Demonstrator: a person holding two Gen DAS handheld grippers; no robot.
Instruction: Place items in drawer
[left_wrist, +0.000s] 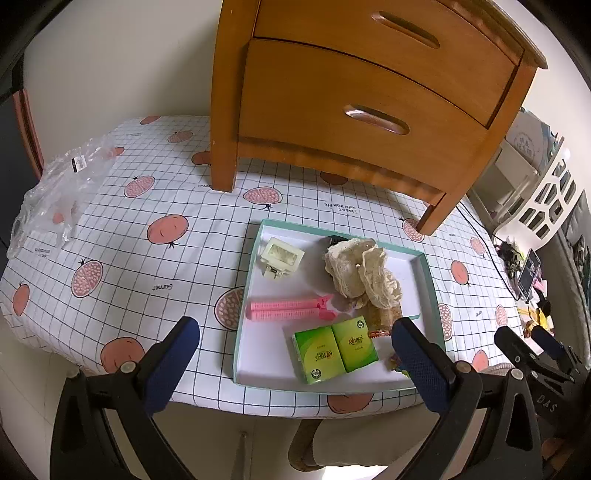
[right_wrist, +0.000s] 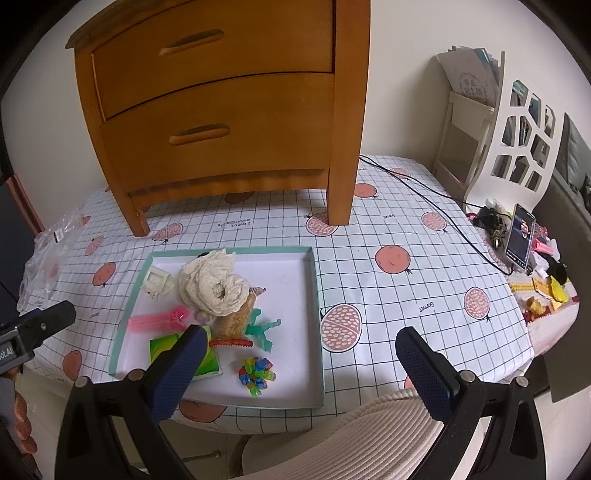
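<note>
A wooden nightstand (left_wrist: 354, 92) (right_wrist: 229, 110) stands on the table with both drawers closed; the lower drawer (left_wrist: 369, 110) (right_wrist: 221, 122) has a recessed handle (left_wrist: 376, 119) (right_wrist: 199, 134). In front of it lies a teal-rimmed tray (left_wrist: 255, 251) (right_wrist: 314, 295) holding a cream hair clip (left_wrist: 282, 256) (right_wrist: 159, 282), a lace scrunchie (left_wrist: 360, 271) (right_wrist: 214, 286), pink combs (left_wrist: 288, 310) (right_wrist: 155, 321), two green tissue packs (left_wrist: 334, 349) (right_wrist: 162, 343) and small coloured clips (right_wrist: 256, 373). My left gripper (left_wrist: 295, 354) hangs open at the table's front edge over the tray. My right gripper (right_wrist: 303, 365) is open too, near the tray's right side.
A crumpled clear plastic bag (left_wrist: 59, 192) (right_wrist: 48, 254) lies at the table's left end. A black cable (right_wrist: 424, 184) runs to a phone (right_wrist: 519, 236) amid clutter at the right. A white shelf (right_wrist: 517, 147) stands at the far right. A ribbed sleeve (right_wrist: 351, 435) shows below.
</note>
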